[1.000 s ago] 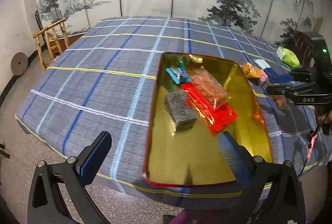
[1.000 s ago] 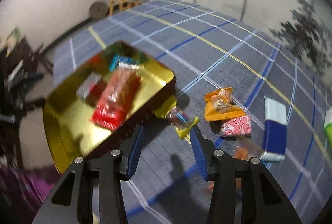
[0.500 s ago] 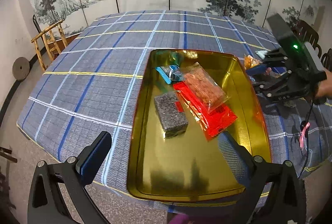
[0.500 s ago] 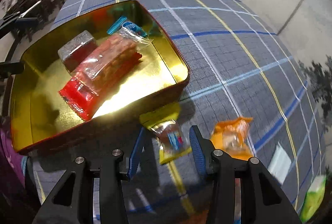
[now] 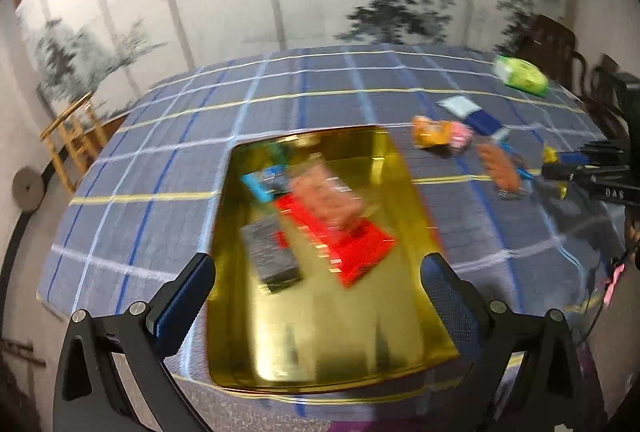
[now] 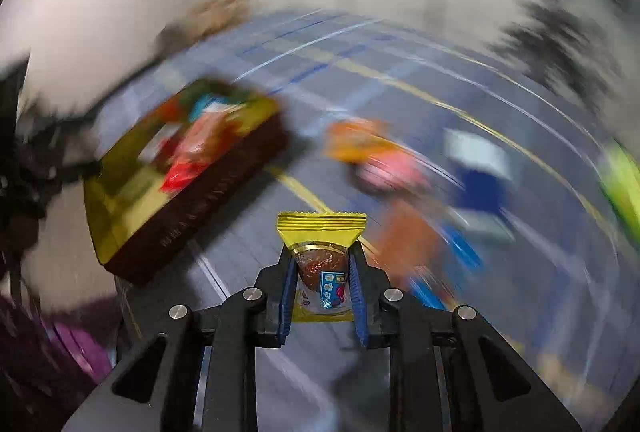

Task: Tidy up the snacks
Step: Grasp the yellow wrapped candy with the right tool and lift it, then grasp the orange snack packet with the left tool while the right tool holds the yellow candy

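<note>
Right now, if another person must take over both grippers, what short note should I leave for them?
Right gripper: shut on the yellow snack packet, held above the table.
Left gripper: open, holds nothing, hangs over the near end of the gold tray.
Done: the tray holds a red packet, a clear packet of orange snacks, a dark block and a small blue packet.
Left: put the yellow packet in the tray, then the loose ones on the checked cloth: orange packet, pink packet, blue and white packet, green bag and others, blurred, nearby.
</note>
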The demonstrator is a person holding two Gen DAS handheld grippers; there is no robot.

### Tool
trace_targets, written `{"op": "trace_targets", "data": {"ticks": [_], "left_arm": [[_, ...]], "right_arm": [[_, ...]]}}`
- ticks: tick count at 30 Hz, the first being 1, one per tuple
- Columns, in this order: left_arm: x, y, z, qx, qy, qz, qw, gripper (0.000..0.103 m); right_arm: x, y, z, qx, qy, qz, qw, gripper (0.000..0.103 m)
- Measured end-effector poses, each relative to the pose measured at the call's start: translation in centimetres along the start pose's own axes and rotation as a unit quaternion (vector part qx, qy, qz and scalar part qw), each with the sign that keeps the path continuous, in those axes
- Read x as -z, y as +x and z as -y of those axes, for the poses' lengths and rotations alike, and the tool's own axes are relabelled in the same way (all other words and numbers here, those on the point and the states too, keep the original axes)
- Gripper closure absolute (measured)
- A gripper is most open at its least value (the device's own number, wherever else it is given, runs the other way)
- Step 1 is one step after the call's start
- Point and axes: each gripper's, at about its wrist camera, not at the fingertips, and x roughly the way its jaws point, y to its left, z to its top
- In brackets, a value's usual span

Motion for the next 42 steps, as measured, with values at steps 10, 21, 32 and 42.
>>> {"op": "trace_targets", "data": {"ticks": [10,21,32,42], "left_arm": [[-4.8,1.0,7.7,0.129,0.036,-0.030,0.9905,0.002],[-11.0,7.0,10.2,0.094,0.098,-0.042,0.9899,0.002],[-15.3,17.5,10.0,0.150,0.189,-0.139,0.9605,0.012],[-16.8,22.5,8.7,0.183,0.179,-0.186,0.9485,0.012]], "right_arm": [[9.2,-5.4,13.6,0.158,0.184,0.010,0.970,0.078],[9.9,-3.3,15.8,0.139,0.206,0.032,0.968,0.078],[10.2,-2.6,15.4,0.120,0.206,0.041,0.970,0.078],[10.2,-2.5,15.4,0.121,0.207,0.042,0.970,0.077]]}}
